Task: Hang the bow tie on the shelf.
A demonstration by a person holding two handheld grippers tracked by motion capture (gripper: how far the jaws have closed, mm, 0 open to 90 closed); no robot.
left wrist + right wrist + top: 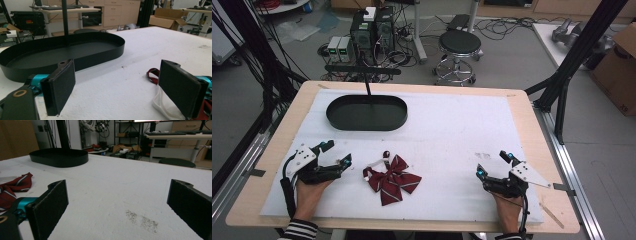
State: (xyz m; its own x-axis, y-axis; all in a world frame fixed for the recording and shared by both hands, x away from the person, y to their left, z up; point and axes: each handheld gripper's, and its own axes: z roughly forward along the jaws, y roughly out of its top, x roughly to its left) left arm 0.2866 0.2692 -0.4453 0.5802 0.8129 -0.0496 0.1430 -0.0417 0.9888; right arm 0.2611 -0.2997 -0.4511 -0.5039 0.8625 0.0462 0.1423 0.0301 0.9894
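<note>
A dark red striped bow tie [391, 179] lies near you, left of centre on the white mat; a black oval tray [366, 113] sits at the far left. If the tie goes there, pinch its knot. Your left gripper [333, 155] and right gripper [492, 164] rest spread wide, holding nothing.

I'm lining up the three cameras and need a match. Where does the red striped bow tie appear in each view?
High view: the bow tie lies near the front middle of the white mat, between the two grippers.
Left gripper view: lower right, partly behind the right-hand jaw.
Right gripper view: far left edge, on the mat.
Shared landmark: the black oval tray.
</note>
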